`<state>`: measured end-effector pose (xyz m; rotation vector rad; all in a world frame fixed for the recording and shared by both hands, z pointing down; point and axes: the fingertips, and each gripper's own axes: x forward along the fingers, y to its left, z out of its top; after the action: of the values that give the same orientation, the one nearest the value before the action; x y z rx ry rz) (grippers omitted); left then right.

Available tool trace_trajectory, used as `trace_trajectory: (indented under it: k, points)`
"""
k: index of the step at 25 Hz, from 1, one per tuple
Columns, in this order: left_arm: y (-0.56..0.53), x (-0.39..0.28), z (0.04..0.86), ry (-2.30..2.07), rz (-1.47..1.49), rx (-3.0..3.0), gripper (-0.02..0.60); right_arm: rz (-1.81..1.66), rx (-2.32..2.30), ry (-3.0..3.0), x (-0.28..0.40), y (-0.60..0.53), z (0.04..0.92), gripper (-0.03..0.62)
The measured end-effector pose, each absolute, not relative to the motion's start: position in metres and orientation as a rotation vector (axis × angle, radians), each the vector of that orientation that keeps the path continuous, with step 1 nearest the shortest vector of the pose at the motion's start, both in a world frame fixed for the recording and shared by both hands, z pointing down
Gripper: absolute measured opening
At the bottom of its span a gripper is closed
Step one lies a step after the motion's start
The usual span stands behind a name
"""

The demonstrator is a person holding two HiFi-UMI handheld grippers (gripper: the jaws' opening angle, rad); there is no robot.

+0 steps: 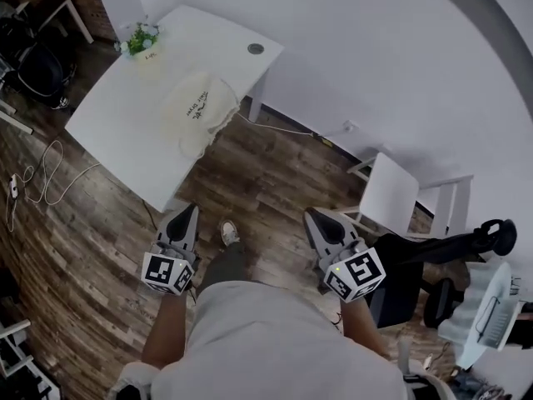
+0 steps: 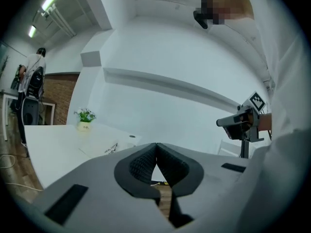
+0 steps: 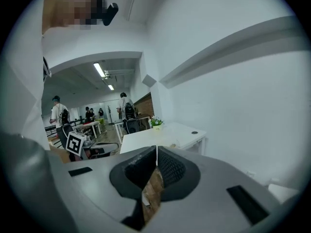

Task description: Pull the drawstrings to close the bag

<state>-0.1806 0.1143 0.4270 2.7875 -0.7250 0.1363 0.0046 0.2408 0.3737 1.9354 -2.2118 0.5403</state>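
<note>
A cream drawstring bag [image 1: 198,111] with dark print lies flat on the white table [image 1: 117,111], near its right edge. In the left gripper view the bag [image 2: 111,147] shows as a pale patch on the tabletop beyond the jaws. Both grippers are held low in front of the person, well short of the table, over the wooden floor. My left gripper [image 1: 185,212] [image 2: 156,145] has its jaws together with nothing between them. My right gripper [image 1: 314,216] [image 3: 157,148] is likewise shut and empty. The drawstrings themselves are too small to make out.
A small potted plant [image 1: 139,37] stands at the table's far corner. A thin white cord [image 1: 279,128] runs from the table towards a wall socket. A white side table [image 1: 390,193] and black office chair [image 1: 445,252] stand right. Loose cables [image 1: 42,173] lie left. Several people stand far off [image 3: 125,111].
</note>
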Motion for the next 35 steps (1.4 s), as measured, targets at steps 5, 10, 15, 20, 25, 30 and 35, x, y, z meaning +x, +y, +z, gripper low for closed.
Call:
trace_trajectory:
  k: [5, 10, 15, 20, 25, 30, 35]
  points:
    - [0.056, -0.153, 0.446, -0.646, 0.205, 2.77, 0.017, 0.495, 1.915, -2.146, 0.023, 0.16, 0.367, 0.037]
    - [0.012, -0.134, 0.46, -0.643, 0.25, 2.766, 0.017, 0.43, 1.854, -2.086, 0.045, 0.111, 0.375, 0.037]
    - [-0.018, -0.124, 0.468, -0.727, 0.284, 2.755, 0.018, 0.419, 1.76, -2.106, 0.069, 0.065, 0.395, 0.037]
    - [-0.044, -0.126, 0.478, -1.035, 0.325, 2.691, 0.018, 0.453, 1.62, -2.238, 0.097, 0.004, 0.416, 0.037]
    - [-0.039, -0.12, 0.502, -1.232, 0.498, 2.65, 0.021, 0.602, 1.494, -2.333, 0.131, -0.046, 0.444, 0.037]
    - [-0.057, -0.109, 0.541, -1.317, 0.706, 2.616, 0.085, 0.924, 1.347, -2.326, 0.148, -0.092, 0.507, 0.038]
    - [-0.064, -0.089, 0.592, -1.224, 0.946, 2.656, 0.157, 1.073, 1.26, -2.306, 0.147, -0.132, 0.562, 0.04]
